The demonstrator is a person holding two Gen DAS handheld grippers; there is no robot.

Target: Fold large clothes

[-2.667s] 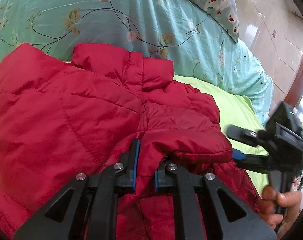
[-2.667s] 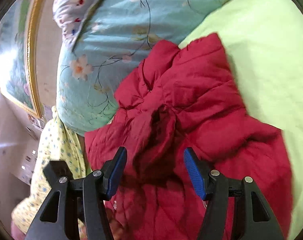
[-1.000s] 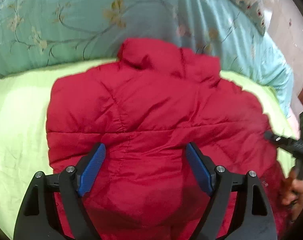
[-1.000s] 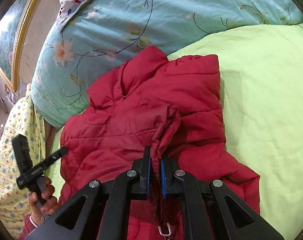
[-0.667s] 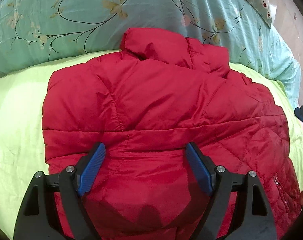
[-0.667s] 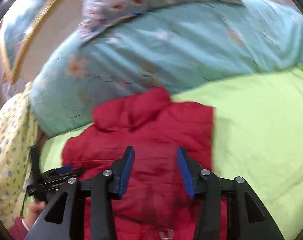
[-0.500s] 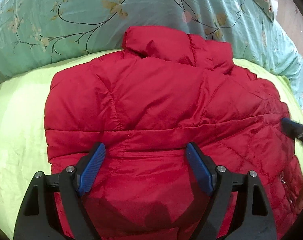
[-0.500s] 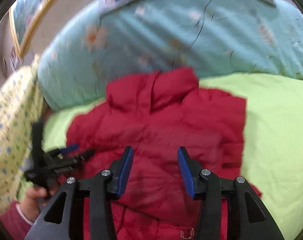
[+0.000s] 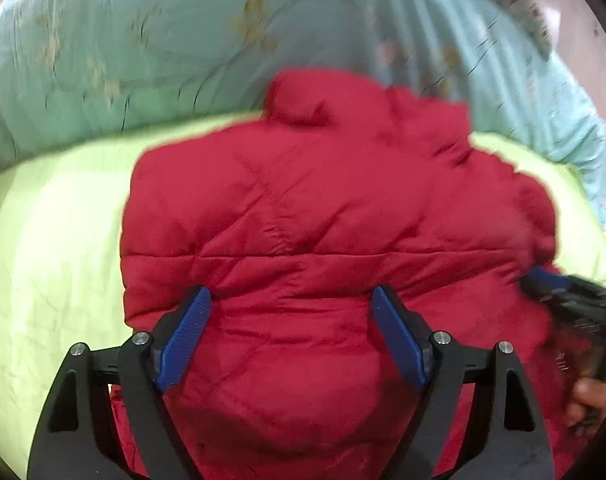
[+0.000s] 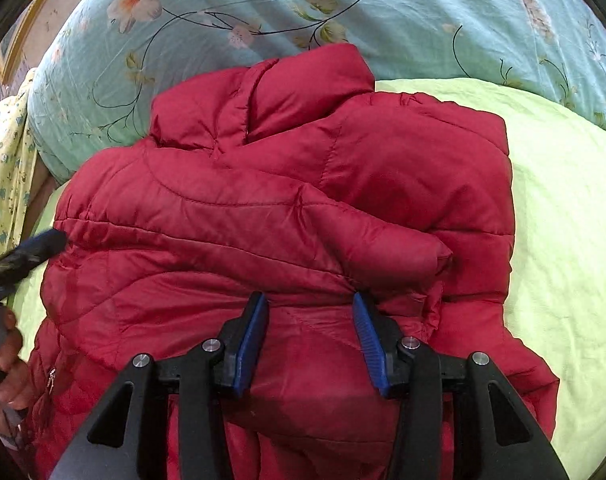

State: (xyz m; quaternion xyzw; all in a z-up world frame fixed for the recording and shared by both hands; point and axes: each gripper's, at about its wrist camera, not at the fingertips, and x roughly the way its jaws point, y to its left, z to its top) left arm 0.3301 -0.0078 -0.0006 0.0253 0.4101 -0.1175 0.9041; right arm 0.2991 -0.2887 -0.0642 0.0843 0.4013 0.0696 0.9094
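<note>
A red puffer jacket lies on the lime green sheet, its collar toward the teal quilt. One sleeve is folded across the body, cuff at the right. My left gripper hovers open over the jacket's lower body, with nothing pinched. My right gripper is also open just short of the folded sleeve, pads clear of the cloth. A blue-padded finger of the right gripper shows at the jacket's right side. The left gripper's finger shows at the jacket's left side.
A teal floral quilt is bunched behind the collar. A yellow patterned cloth hangs at the far left of the right wrist view. A spotted pillow lies at the back right. The person's hand grips the left tool's handle.
The right gripper was shut on the sleeve's cuff; it has opened and let go, and the sleeve now lies across the jacket. The left gripper stays open and hardly moves.
</note>
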